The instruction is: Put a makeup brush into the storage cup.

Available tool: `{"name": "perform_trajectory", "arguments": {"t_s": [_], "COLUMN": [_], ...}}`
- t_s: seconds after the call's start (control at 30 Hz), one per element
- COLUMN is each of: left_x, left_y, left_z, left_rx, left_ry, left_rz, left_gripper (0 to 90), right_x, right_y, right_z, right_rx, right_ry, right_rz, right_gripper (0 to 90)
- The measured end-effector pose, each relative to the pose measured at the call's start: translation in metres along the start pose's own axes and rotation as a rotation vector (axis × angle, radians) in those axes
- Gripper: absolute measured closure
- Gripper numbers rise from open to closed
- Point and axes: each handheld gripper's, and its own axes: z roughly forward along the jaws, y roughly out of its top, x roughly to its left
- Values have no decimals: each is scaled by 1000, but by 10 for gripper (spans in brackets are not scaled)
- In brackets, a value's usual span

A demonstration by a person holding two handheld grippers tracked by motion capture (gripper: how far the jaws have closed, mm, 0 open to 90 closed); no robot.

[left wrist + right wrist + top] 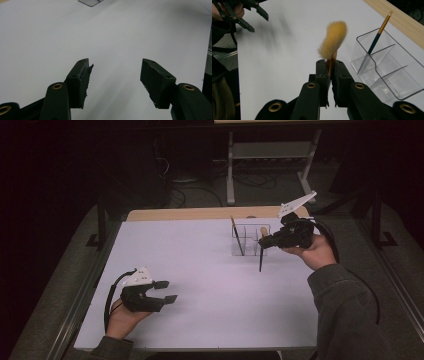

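The right gripper is clamped on a fluffy brush at the frame's right, beside the clear holder. Next, I'd judge: drop it handle-first into a compartment. The left gripper rests with jaws apart, empty, at lower left.

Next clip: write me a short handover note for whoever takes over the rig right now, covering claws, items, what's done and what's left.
Right claw: shut on the fluffy brush, gripping just below the yellow bristles; bristles up, dark handle hanging down beside the clear organizer, above the table.
Left claw: open, nothing between its jaws, hovering over the white table at the near left.
Done: a thin brush already stands slanted in the organizer's end compartment.
Left: probably to drop the fluffy brush into one of the organizer's free compartments and release; the left claw looks idle.
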Motion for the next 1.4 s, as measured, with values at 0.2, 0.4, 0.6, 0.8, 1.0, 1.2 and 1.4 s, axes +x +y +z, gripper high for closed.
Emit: {"name": "perform_trajectory", "arguments": {"t_s": [0.2, 0.4, 0.6, 0.8, 1.0, 1.2, 1.4], "left_x": [0, 2, 2, 2, 2, 1, 1], "left_y": [0, -1, -1, -2, -2, -2, -1], "left_z": [-1, -2, -2, -2, -3, -2, -2], "left_rx": [0, -4, -7, -5, -7, 2, -3], "left_ry": [1, 4, 2, 1, 1, 3, 6], "left_rz": [2, -1, -3, -6, -14, -3, -1], "left_gripper": [395, 390, 384, 384, 384, 382, 380], "right_x": [-7, -11, -20, -26, -32, -39, -46], "right_y": [6, 14, 24, 34, 45, 57, 71], "right_z": [-7, -13, -18, -20, -20, -17, -13], "right_rx": [-2, 0, -2, -3, -7, -7, -6], "right_ry": [-17, -33, -47, -61, -81, -93, -97], "right_rz": [4, 1, 13, 19, 17, 21, 35], "right_gripper": [830, 830, 829, 830, 830, 830, 830]}}
